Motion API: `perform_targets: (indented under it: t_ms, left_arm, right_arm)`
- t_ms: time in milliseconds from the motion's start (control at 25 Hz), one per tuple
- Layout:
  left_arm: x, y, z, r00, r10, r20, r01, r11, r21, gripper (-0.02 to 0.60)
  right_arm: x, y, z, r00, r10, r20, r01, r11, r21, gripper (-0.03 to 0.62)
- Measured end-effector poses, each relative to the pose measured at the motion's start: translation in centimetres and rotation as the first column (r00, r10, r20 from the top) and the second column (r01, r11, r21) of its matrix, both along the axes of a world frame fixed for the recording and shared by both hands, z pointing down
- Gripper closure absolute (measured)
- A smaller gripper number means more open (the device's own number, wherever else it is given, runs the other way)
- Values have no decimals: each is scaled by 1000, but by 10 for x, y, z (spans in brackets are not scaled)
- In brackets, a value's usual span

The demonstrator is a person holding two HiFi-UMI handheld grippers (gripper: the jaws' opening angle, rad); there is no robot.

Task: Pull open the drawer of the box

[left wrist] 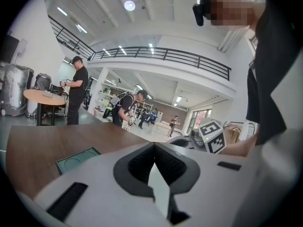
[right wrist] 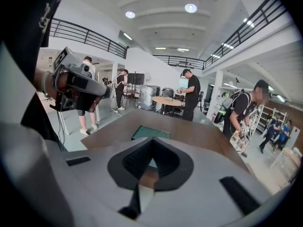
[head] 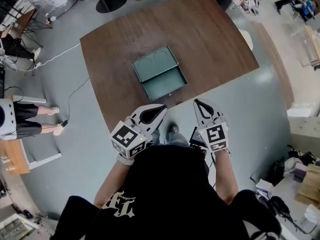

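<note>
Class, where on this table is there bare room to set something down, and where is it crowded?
Bare table lies left, right and beyond the box, widest on the right. Tightest: the strip between the open drawer and the table's near edge.

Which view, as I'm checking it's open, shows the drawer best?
Head view: the drawer sits pulled out of the box. Left gripper view catches one box corner; right gripper view a low green sliver.

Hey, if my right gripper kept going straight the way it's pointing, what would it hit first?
Most likely the green box, which sits dead ahead of the shut right gripper on the table. The way up to it looks free, though its height above the tabletop is hard to judge.
</note>
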State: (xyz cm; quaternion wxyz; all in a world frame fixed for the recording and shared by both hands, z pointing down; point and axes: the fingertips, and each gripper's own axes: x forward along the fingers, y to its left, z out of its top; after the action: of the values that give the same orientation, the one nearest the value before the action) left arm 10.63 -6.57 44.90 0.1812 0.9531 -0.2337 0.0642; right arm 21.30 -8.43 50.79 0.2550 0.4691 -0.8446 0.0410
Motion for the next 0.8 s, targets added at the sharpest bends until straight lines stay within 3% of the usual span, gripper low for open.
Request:
perform_targets:
  t_ms: [400, 600, 800]
  left_arm:
    - [38, 35, 2, 998, -54, 15, 54, 999, -2, 575]
    - [49, 52, 7, 998, -62, 34, 62, 998, -9, 575]
    - [53, 57, 3, 996, -58, 65, 58, 998, -5, 575]
  right_arm:
    - [20, 28, -3, 996, -84, 27, 83, 996, 24, 606]
    - [37, 41, -1, 993, -57, 105, 57, 998, 4, 606]
    - [39, 47, -5, 991, -69, 112, 69, 998, 3, 606]
